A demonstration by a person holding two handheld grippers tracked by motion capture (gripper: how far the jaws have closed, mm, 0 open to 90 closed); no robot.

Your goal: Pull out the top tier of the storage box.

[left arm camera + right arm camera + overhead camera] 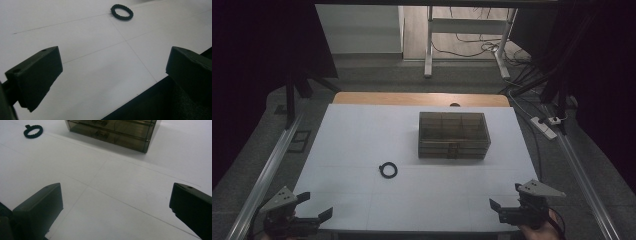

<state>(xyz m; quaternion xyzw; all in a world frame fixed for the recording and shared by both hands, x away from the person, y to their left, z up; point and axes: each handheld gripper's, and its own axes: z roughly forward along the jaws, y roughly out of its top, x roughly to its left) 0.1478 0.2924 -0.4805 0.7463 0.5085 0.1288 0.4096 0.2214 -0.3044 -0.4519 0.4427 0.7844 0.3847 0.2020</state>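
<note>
1. Broadly, the white counter (362, 130) carries two things: a smoky see-through drawer box (454, 135) toward the far right of its middle, and a small black ring (388, 170) lying flat nearer the person, left of the box and well apart from it.
2. Both grippers sit at the near edge, the left gripper (314, 206) at the near-left corner and the right gripper (497, 210) at the near-right corner. Each has its fingers spread wide and released, with nothing between them.
3. From the left gripper's own camera, the ring (122, 12) lies ahead and slightly right of the gap between the fingers. From the right gripper's camera, it (33, 131) sits far off to the upper left, with the box (112, 132) straight ahead.
4. I judge the left gripper to be the nearer to the ring, so a reach forward and inward would suit it.
5. Being round, the ring has no long axis; a small tab juts from its rim.
</note>
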